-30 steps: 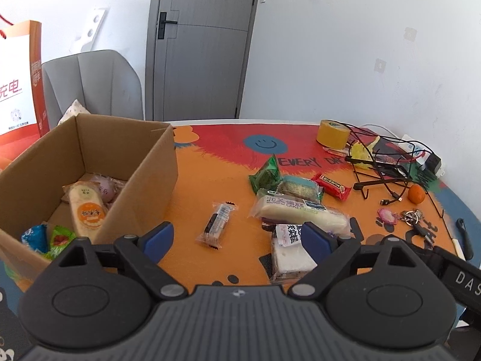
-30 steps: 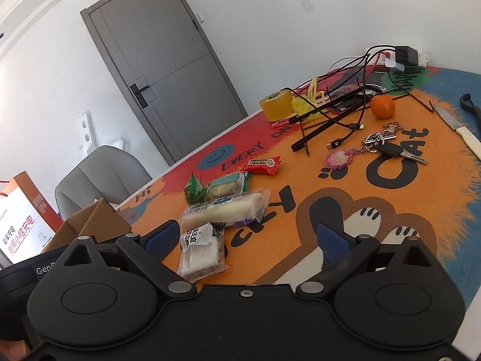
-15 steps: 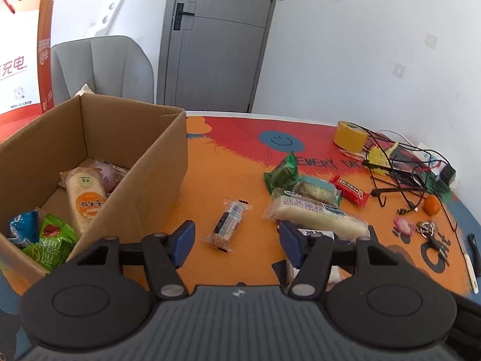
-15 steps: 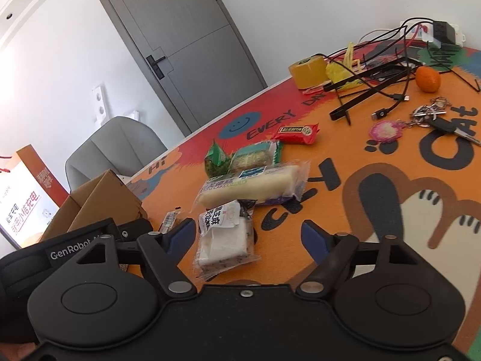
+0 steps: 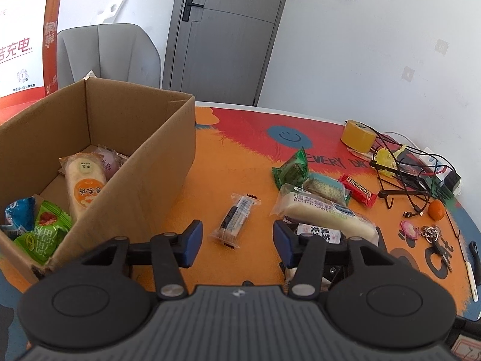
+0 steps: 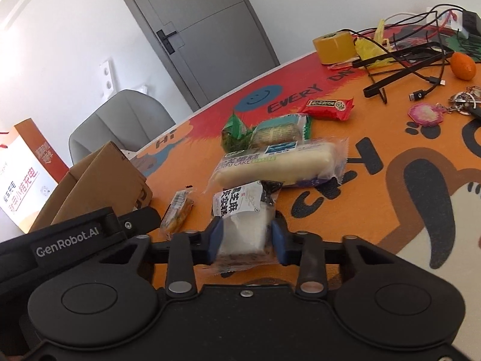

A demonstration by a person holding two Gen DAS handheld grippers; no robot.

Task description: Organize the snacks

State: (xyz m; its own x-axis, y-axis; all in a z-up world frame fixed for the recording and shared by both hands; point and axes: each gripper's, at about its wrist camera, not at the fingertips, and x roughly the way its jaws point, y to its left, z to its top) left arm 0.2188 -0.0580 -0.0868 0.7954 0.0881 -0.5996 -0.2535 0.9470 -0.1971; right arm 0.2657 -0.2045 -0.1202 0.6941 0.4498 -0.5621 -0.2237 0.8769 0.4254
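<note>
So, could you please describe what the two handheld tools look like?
Both match: a matt black body with two round raised discs, black linkage arms on silver pivot screws, and blue pads on the fingers. The left tool has a ribbed grey centre panel. Seen from the right tool, its housing reads "GenRobot.AI" in white.
</note>
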